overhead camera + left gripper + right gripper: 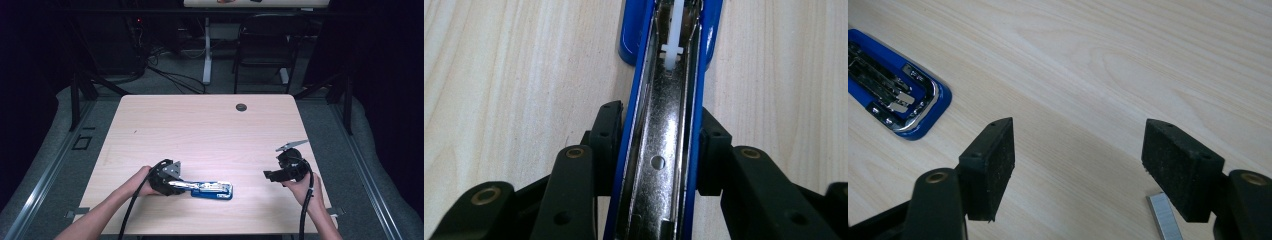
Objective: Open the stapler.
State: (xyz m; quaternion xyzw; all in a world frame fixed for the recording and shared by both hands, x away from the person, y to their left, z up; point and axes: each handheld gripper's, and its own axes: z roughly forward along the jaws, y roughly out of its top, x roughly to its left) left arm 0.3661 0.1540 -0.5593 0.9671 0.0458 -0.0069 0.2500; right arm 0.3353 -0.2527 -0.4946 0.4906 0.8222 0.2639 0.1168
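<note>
My left gripper is clamping the opened blue stapler on the surface; my right gripper is hovering well apart, jaws released, empty.

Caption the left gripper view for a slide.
Left gripper clamps the opened blue stapler on the table.

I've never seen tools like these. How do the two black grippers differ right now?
The left gripper is shut on the blue stapler, pads pressing its sides; the right gripper is open with only bare table between its pads. The left one rests at the stapler; the right one is held well apart from it. Both are black, two-jawed and hand-held.
</note>
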